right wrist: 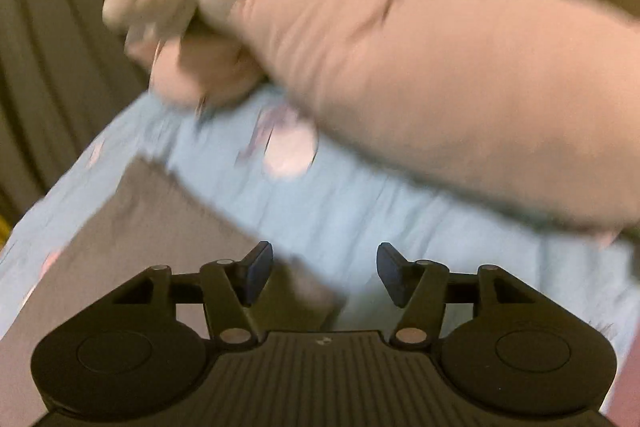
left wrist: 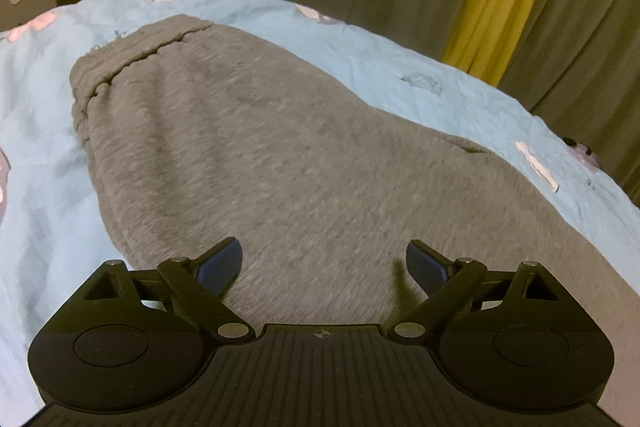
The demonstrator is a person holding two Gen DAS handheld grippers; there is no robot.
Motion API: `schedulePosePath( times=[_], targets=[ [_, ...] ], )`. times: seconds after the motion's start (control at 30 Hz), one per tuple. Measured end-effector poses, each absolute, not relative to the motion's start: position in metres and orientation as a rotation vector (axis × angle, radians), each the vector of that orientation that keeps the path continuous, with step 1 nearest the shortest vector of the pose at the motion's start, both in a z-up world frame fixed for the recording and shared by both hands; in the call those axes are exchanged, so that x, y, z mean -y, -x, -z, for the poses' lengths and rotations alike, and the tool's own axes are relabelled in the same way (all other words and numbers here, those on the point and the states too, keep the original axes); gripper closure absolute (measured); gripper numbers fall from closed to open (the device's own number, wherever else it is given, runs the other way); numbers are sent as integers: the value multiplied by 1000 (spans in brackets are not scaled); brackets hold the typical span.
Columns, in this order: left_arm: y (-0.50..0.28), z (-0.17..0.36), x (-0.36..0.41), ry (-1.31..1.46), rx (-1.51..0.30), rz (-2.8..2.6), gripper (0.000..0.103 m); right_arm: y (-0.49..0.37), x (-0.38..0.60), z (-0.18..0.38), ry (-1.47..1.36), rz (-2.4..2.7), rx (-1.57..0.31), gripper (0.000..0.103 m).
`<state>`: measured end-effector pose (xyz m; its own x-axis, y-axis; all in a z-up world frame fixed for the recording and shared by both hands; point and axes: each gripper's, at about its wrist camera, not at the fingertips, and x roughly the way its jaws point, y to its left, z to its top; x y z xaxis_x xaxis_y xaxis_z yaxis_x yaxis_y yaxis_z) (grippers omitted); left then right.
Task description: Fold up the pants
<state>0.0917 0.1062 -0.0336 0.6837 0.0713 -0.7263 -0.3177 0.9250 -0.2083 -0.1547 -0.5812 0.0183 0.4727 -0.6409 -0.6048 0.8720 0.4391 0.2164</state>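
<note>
The grey pants [left wrist: 280, 155] lay spread on the blue bedsheet [left wrist: 460, 95] through the middle of the left wrist view, waistband toward the upper left, with the left gripper [left wrist: 324, 267] spread wide and empty just above the cloth. The right gripper [right wrist: 324, 275] was also parted and empty over a pants edge at lower left. Closing either gripper there might have pinched only the top layer, or sheet too, skewing the fold.
</note>
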Motion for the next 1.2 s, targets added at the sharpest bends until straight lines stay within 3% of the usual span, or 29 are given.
schedulePosePath(
  times=[0.23,0.37,0.43,0.5,0.67,0.83,1.1,1.2],
  targets=[
    [-94,36,-101,298,-792,-226,6,130,579,-29,-504,785,-452,48],
    [-95,38,-101,288,-791,-223,6,99,579,1,-511,636,-562,66],
    [-95,39,-100,269,-793,-225,6,91,577,10,-474,656,-596,84],
    [-96,39,-97,247,-793,-227,6,92,575,4,-417,725,-590,89],
    [-97,39,-95,225,-792,-222,6,123,576,-12,-431,871,-550,82],
    [-96,39,-97,243,-788,-218,6,155,585,-3,-516,900,-589,66],
    [-93,37,-95,229,-795,-221,6,152,584,0,-519,870,-603,62],
    [-92,37,-96,234,-795,-221,6,151,587,2,-544,848,-607,53]
  ],
)
